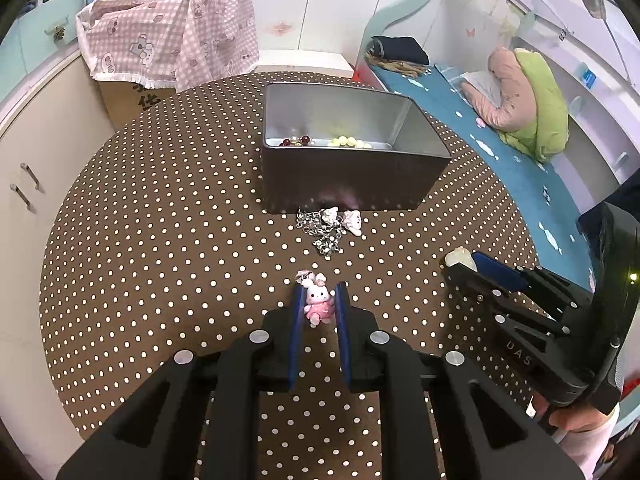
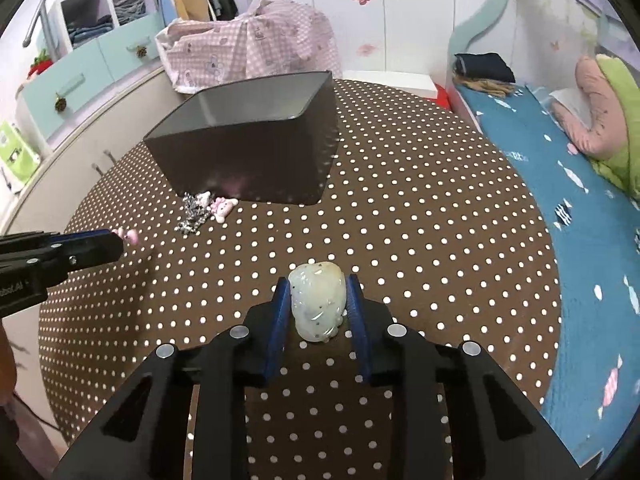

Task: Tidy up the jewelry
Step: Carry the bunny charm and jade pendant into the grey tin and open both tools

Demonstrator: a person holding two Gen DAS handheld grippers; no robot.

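**Both grippers loaded, tin open on the table**

1. Table. I see a round table (image 1: 160, 220) under a brown cloth with white polka dots. Everything I handle sits on it or hangs over it.

2. Tin. A dark rectangular metal tin (image 1: 352, 176) stands open near the far side of the table. From the left wrist view I can look into it: dark red beads (image 1: 298, 141) lie against the near left of its floor and pale yellow-green beads (image 1: 349, 142) lie beside them to the right. From the right wrist view its interior floor is hidden by the near wall.

3. Left gripper. My left gripper (image 1: 319, 292) points down at the cloth on the near side of the tin. Its blue pads are drawn close together and press on a small pink bunny charm (image 1: 318, 300), which stands upright between them with a bit of metal clasp showing at its top. In the right wrist view the charm pokes out past the fingertips.

4. Right gripper. My right gripper (image 2: 319, 284) sits to the right of the left one. A pale jade-like carved pendant (image 2: 318, 304) fills the gap between its pads. The left pad touches the stone; on the right I cannot tell whether the pad still bears on it.

5. Loose items. A heap of silver chain (image 1: 322, 232) with two small white-and-pink charms (image 1: 352, 220) lies on the cloth, just in front of the tin's near wall.
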